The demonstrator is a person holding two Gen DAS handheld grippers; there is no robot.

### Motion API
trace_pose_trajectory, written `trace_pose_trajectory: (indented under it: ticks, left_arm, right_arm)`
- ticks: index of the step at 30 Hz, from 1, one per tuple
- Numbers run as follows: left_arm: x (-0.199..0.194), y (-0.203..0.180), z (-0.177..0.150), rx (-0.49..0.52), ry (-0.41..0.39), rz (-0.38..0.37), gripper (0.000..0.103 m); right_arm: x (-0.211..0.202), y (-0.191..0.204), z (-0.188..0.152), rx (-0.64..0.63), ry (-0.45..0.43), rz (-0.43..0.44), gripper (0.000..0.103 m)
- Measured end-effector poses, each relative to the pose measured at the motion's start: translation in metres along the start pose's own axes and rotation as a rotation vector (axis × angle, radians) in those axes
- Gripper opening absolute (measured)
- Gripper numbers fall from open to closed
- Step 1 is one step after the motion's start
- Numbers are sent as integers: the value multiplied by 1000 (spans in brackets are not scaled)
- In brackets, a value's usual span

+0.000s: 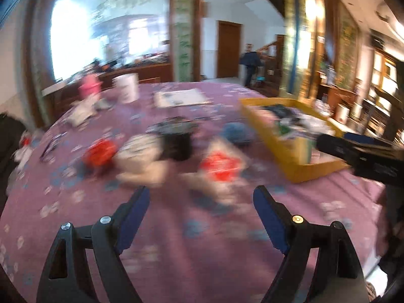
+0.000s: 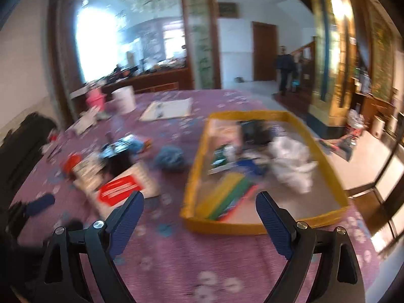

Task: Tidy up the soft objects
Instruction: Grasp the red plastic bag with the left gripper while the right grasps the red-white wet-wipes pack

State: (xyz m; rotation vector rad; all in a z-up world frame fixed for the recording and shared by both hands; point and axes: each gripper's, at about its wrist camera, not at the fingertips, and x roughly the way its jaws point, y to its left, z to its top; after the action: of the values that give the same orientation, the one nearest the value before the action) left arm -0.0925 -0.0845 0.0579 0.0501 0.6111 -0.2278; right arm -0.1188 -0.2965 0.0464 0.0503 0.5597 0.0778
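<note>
Jaws of the left gripper (image 1: 202, 199) and right gripper (image 2: 199, 203) gape empty above the tabletop (image 1: 202, 265), the yellow tray (image 2: 252, 227) just ahead.

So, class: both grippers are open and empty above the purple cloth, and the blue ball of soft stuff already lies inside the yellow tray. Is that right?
One thing is wrong. The blue ball is not inside the yellow tray; it lies on the purple cloth just left of the tray's wall, as the right wrist view shows. The left gripper and right gripper are indeed open and empty.

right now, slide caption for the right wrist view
Open right gripper above purple tablecloth, facing yellow tray of soft items.
</note>
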Motion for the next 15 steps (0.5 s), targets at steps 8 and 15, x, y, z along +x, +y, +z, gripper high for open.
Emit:
trace_pose_trajectory:
  ticks: [8, 15]
  left_arm:
    - [11, 77, 0, -224, 18, 77, 83]
    - [3, 99, -5, -352, -22, 138, 83]
  right_arm:
    - [49, 47, -3, -19, 189, 219, 93]
    - [103, 61, 12, 180, 385, 314, 93]
